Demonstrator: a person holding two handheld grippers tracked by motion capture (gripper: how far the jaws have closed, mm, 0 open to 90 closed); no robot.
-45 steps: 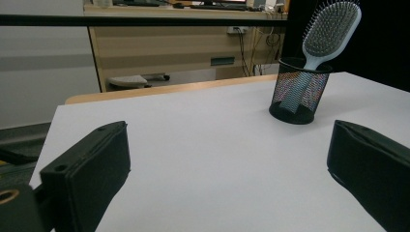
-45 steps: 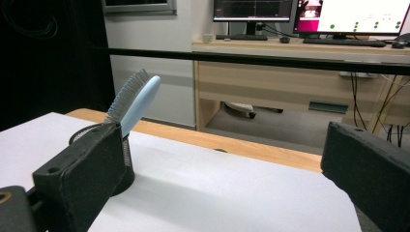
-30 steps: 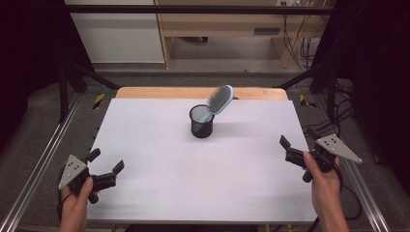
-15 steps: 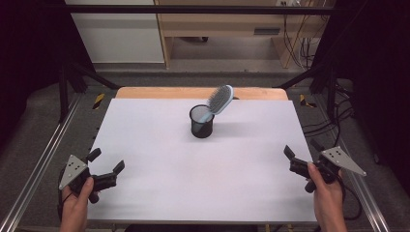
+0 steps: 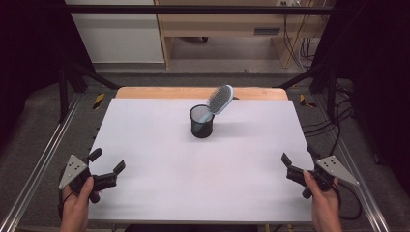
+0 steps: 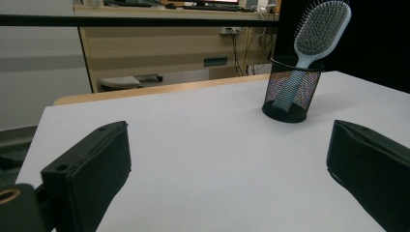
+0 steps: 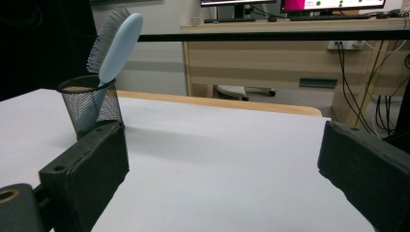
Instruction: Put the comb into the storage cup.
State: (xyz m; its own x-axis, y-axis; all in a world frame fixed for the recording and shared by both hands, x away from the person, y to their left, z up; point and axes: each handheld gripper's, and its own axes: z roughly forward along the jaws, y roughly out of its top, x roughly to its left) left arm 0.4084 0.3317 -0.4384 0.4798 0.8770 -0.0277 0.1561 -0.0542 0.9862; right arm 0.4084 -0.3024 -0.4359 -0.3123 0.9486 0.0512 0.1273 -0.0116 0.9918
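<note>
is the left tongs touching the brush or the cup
Apart. The high view shows the left tongs open at the near left corner, with bare table between them and the cup holding the brush.

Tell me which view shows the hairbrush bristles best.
Left gripper view: the pale blue plastic hairbrush in the black mesh cup faces it, bristles plain. Right gripper view shows its smooth back; high view shows the bristles small and far.

A lab: framed test table (image 5: 145, 145), desk with monitors (image 7: 333, 5), cables (image 5: 290, 43).
</note>
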